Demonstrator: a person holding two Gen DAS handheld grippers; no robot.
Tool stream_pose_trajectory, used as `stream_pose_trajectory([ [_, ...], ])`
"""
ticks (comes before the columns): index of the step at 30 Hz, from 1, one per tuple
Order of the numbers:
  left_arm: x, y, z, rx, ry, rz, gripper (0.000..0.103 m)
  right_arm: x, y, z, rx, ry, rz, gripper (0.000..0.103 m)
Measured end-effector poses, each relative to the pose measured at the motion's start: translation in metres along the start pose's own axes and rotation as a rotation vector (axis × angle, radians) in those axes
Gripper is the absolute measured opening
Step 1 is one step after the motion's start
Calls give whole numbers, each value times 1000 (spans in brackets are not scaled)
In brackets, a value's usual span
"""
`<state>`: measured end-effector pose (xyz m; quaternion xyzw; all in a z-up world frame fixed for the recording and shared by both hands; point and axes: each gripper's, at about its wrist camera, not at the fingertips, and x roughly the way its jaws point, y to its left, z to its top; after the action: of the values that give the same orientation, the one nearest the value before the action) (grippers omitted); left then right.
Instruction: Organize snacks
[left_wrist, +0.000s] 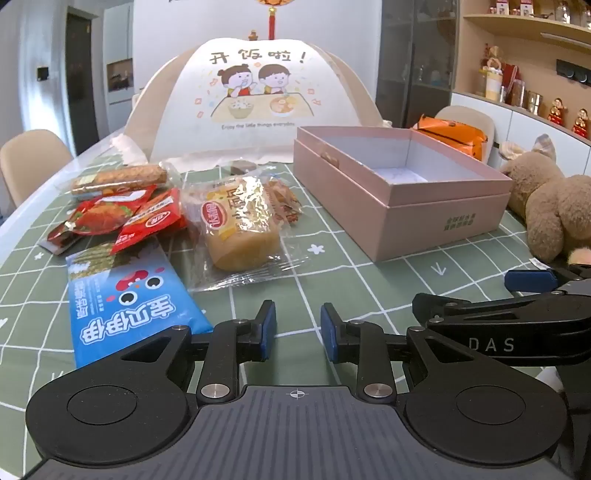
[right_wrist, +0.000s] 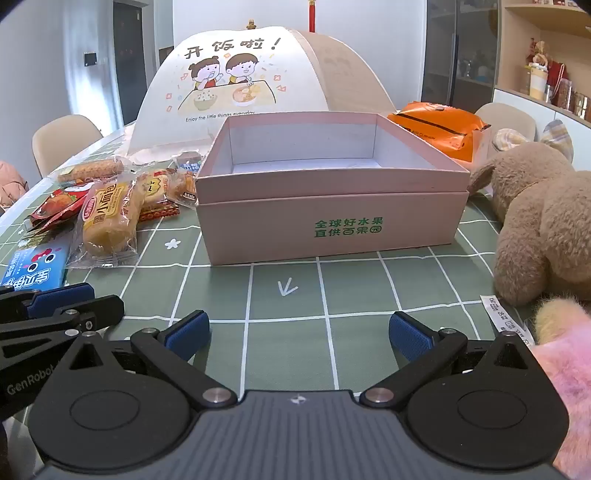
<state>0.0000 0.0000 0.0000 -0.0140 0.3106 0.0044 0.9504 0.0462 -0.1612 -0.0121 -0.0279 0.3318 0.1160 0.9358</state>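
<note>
A heap of snacks lies on the left of the green checked tablecloth: a blue packet (left_wrist: 122, 306), a bread roll in clear wrap (left_wrist: 236, 225), red sachets (left_wrist: 122, 218) and a biscuit bar (left_wrist: 118, 179). To their right stands an open pink box (left_wrist: 436, 218), which looks empty inside. My left gripper (left_wrist: 298, 328) hovers low over the cloth just right of the blue packet, open by a narrow gap with nothing in it. In front of the pink box (right_wrist: 332, 229), my right gripper (right_wrist: 299, 332) stands wide open and empty. The bread roll (right_wrist: 107, 218) also shows in the right wrist view.
A white dome food cover (left_wrist: 251, 92) stands behind the snacks and box. A brown teddy bear (right_wrist: 546, 221) lies right of the box, with something pink and fluffy (right_wrist: 569, 376) by my right gripper. An orange bag (right_wrist: 439, 125) sits behind the box. Chairs line the table's far sides.
</note>
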Motion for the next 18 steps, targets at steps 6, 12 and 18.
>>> stream_pose_trajectory([
  [6, 0, 1, 0, -1, 0, -1, 31, 0, 0, 0, 0, 0, 0, 103],
  [12, 0, 0, 0, 4, 0, 3, 31, 0, 0, 0, 0, 0, 0, 103],
  [18, 0, 0, 0, 5, 0, 3, 31, 0, 0, 0, 0, 0, 0, 103],
])
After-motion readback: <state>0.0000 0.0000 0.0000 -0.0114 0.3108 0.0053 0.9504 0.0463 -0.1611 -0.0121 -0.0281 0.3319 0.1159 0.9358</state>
